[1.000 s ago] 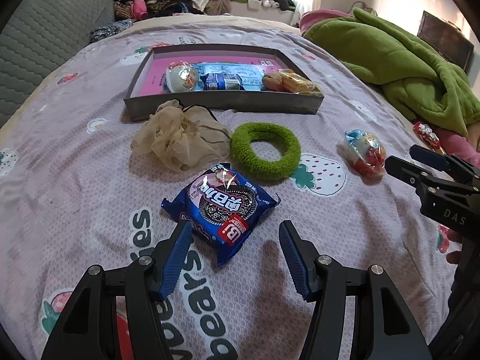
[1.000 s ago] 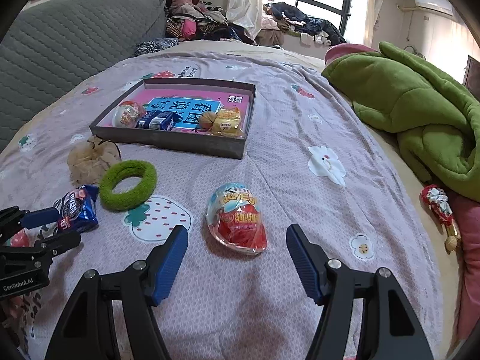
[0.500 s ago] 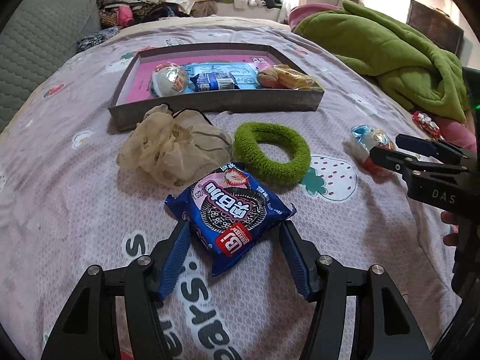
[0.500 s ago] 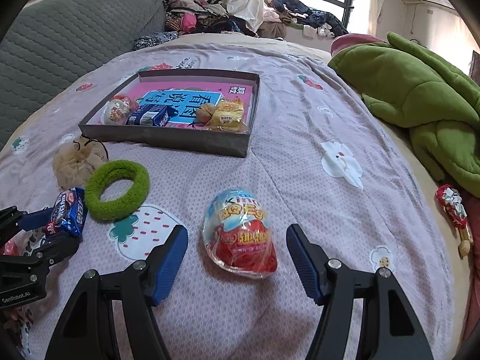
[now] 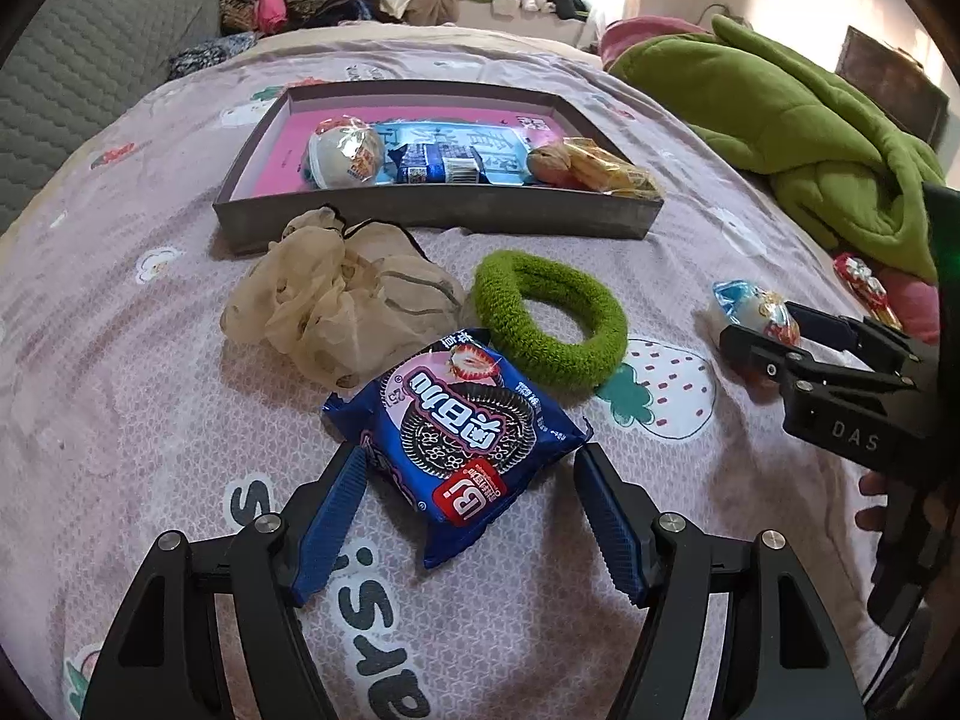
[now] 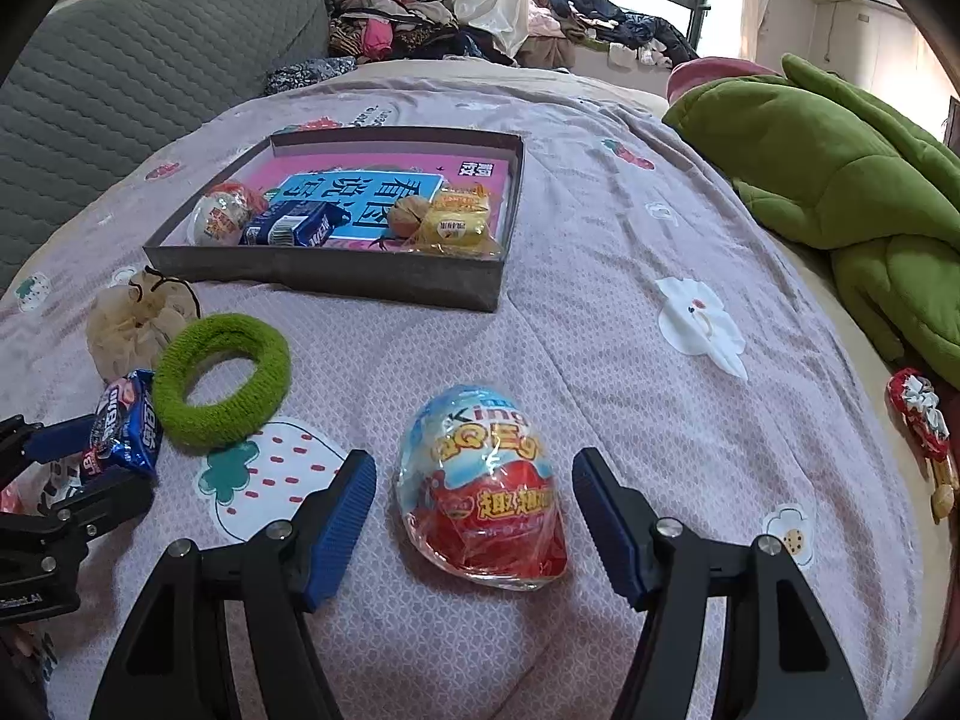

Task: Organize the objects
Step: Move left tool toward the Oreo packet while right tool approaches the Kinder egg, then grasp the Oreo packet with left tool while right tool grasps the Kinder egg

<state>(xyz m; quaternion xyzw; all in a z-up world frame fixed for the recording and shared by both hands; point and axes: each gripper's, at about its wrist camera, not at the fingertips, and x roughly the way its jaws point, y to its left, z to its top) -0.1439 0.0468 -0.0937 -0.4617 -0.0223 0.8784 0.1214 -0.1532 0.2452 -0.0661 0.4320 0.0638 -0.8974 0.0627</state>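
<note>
A blue cookie packet (image 5: 462, 432) lies on the bedspread between the fingers of my left gripper (image 5: 469, 462), which is open; the pads stand just off its sides. A foil-wrapped chocolate egg (image 6: 486, 486) lies between the fingers of my right gripper (image 6: 474, 462), also open, with gaps on both sides. A green fuzzy hair ring (image 5: 549, 324) and a beige mesh scrunchie (image 5: 336, 306) lie just beyond the packet. Behind them stands a grey tray (image 5: 432, 216) holding another egg, a blue packet and yellow snacks. The right gripper (image 5: 792, 333) shows at the right edge around the egg (image 5: 753, 309).
A green blanket (image 6: 840, 180) is heaped along the right side of the bed. A red wrapped sweet (image 6: 918, 414) lies near that edge. A grey quilted headboard (image 6: 120, 78) rises at the left, with piled clothes at the back.
Both grippers have come forward and down. The left jaws have widened and now straddle the cookie packet. The egg now sits deeper between the right fingers.
</note>
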